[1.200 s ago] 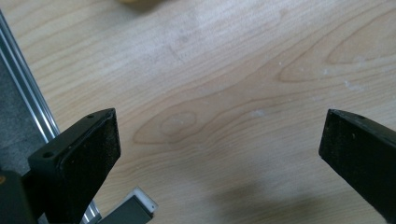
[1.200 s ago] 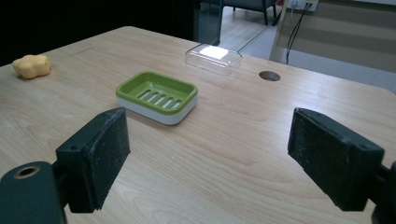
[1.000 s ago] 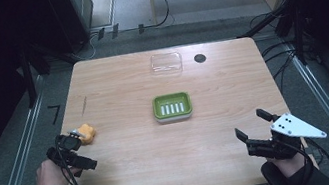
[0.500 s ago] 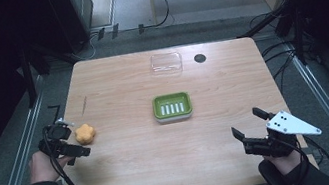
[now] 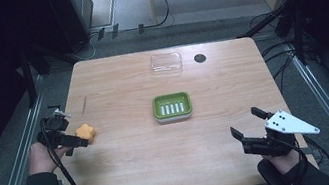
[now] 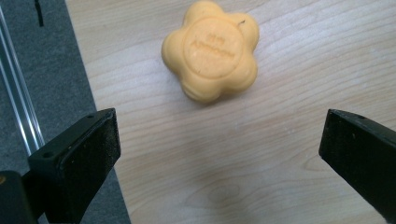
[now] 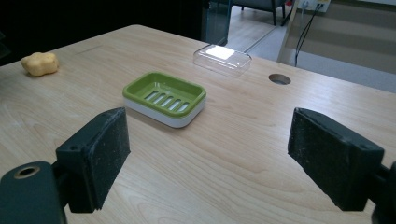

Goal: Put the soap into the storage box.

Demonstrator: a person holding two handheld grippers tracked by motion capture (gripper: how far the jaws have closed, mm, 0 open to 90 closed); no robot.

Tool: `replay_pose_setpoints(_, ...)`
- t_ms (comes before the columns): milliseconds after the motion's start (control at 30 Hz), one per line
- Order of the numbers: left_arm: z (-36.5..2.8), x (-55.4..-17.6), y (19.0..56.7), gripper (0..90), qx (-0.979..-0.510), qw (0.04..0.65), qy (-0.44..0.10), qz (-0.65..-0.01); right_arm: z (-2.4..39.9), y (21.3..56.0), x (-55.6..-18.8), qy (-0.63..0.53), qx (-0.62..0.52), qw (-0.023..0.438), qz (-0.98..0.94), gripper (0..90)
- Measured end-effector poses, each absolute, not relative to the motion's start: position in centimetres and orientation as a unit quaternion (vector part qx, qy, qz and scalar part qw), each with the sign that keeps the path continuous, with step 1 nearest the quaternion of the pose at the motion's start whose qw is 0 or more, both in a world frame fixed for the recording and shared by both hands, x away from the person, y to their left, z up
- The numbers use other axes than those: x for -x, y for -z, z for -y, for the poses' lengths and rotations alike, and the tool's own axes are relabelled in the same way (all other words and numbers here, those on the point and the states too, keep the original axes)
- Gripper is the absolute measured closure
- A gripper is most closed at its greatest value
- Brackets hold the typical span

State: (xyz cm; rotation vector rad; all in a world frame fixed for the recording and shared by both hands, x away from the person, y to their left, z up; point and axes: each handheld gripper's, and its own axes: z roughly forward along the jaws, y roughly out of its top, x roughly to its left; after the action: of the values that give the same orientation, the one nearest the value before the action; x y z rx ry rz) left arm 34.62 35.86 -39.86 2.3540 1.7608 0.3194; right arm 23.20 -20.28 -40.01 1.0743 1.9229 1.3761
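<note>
An orange flower-shaped soap (image 5: pixel 86 132) lies on the wooden table (image 5: pixel 129 164) near its left edge. My left gripper (image 5: pixel 70 130) is just left of the soap, open. In the left gripper view the soap (image 6: pixel 211 49) lies flat ahead of the wide-apart jaws, untouched, and the left gripper (image 6: pixel 219 128) holds nothing. A green soap dish (image 5: pixel 172 107) sits empty at the table's middle. My right gripper (image 5: pixel 245 122) hovers open near the front right corner. In the right gripper view it (image 7: pixel 208 135) faces the dish (image 7: pixel 164 97), with the soap (image 7: pixel 40 63) far off.
A clear plastic lid (image 5: pixel 166 64) lies at the back of the table, also visible as the lid (image 7: pixel 222 58) behind the dish. A round cable hole (image 5: pixel 200 58) is beside it. Metal rails (image 5: pixel 22 162) run along both table sides.
My left gripper has moved back along the left edge and now sits level with the soap, jaws facing it. The right gripper has drifted slightly. The soap has stayed put.
</note>
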Motion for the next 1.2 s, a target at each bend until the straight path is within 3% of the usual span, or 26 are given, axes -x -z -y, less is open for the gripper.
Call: replay_pose_setpoints(1200, -34.1, -40.0, 41.8, 0.0, -0.804, 0.066, -0.087, -0.584, 20.4, 40.0, -23.1, -0.51, -0.398, 0.268, -0.714, 13.5)
